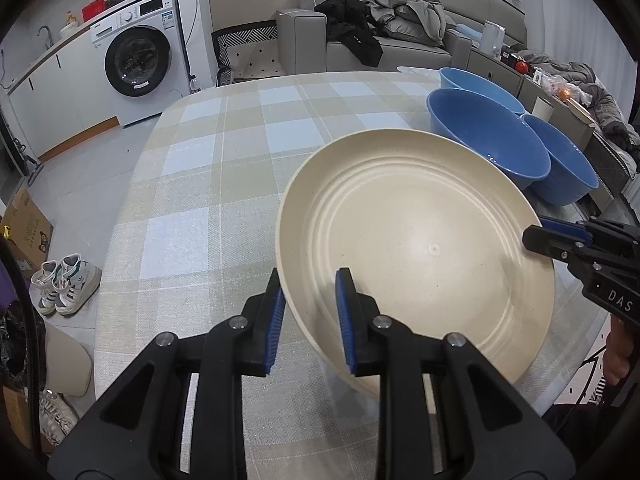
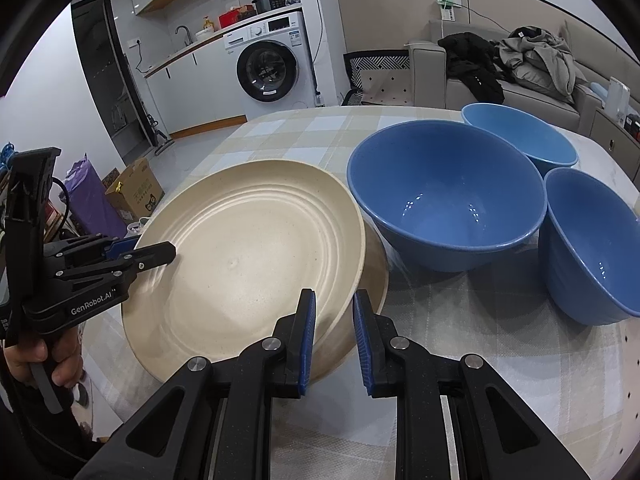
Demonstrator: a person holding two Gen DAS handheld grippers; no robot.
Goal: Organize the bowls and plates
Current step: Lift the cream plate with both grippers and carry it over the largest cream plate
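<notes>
Plate point(image 1: 416, 248): big, round, cream — rings pressed in its middle; tilted over the bench point(image 1: 192, 208), one edge up.
Feel: looks stiff, light and smooth, so it may slip; best held at the thin rim.
Left gripper point(image 1: 310, 280): nearly closed, pinching the rim.
Right gripper point(image 2: 334, 300): nearly closed on the far rim.
Bowls point(image 2: 444, 196): three blue, deep, shiny — just beside the plate.
Cloth: checked, rough weave.

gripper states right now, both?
Left tool: shut on the cream plate rim.
Right tool: shut on the same plate's opposite rim.
</notes>
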